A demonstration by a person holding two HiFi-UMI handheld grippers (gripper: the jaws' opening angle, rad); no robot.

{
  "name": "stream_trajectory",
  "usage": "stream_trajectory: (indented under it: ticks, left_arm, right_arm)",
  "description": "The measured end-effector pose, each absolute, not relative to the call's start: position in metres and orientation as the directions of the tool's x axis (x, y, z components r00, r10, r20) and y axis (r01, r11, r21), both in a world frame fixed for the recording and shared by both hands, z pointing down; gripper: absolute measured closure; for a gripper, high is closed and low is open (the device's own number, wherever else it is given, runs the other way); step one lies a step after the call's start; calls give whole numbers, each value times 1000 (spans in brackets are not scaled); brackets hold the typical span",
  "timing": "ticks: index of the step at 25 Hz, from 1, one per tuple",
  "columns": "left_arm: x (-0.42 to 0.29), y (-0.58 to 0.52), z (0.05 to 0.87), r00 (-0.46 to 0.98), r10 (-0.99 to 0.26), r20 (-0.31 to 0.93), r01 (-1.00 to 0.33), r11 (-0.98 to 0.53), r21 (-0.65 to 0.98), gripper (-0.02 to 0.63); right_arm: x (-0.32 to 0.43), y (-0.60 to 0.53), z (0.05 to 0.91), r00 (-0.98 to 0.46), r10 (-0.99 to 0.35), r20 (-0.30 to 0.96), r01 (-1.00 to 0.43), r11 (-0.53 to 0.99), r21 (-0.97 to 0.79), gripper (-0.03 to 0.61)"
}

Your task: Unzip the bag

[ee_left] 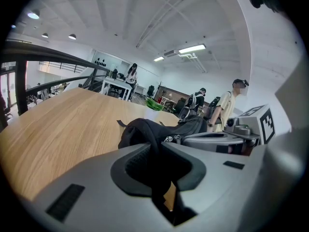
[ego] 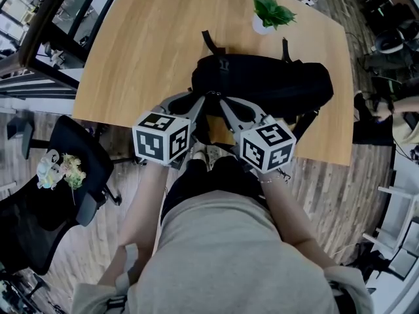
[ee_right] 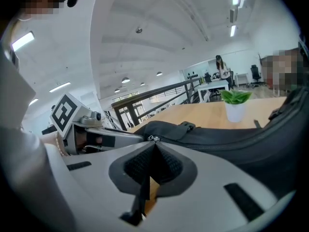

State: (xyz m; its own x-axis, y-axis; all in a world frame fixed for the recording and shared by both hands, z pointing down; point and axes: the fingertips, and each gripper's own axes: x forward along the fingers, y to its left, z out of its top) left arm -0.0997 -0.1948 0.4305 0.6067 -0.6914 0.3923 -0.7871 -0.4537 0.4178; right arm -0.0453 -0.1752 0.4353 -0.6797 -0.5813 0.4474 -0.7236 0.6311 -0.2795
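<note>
From where I stand, the unzipping has not really begun. The black backpack (ego: 262, 87) lies on its side on the wooden table (ego: 144, 51), in the upper centre of the head view, just below a small potted plant (ego: 270, 13) near the top edge. Both tools meet at the bag's left end, close to the table's near edge. The left gripper (ee_left: 157, 146) is clamped narrowly on a bunched fold of the backpack's black fabric, which fills the gap between its pads. That looks like the anchoring hold for the pull to work against. The right gripper (ee_right: 154, 146) has its jaws brought fully together, and the small metal zipper pull (ee_right: 153, 138) sits right at their tips. It appears to be pinched there, though the tab is too small for me to be certain how firmly. In the right gripper view, the zipper track (ee_right: 201, 136) runs off to the right across the middle of the frame. It reads as a closed seam, with no gap showing and nothing of the bag's inside on view. So I judge the setup done: the bag is braced and the pull is taken. The whole run of the zipper remains to be drawn open along the backpack, away from the left gripper's hold.
</note>
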Motion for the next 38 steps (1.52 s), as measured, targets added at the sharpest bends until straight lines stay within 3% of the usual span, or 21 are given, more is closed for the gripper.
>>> stream_trajectory:
  ticks: [20, 24, 38]
  left_arm:
    - [-100, -196, 431, 620, -680, 392, -777, -464, 425, 545]
    - [-100, -198, 432, 622, -678, 392, -776, -466, 426, 544]
    - [-106, -198, 426, 614, -703, 359, -778, -462, 425, 547]
  right_arm:
    - [-55, -179, 455, -668, -592, 451, -744, 544, -388, 503]
    - [-54, -179, 451, -659, -607, 444, -751, 557, -354, 566]
    - [-23, -176, 431, -631, -633, 450, -774, 554, -306, 571]
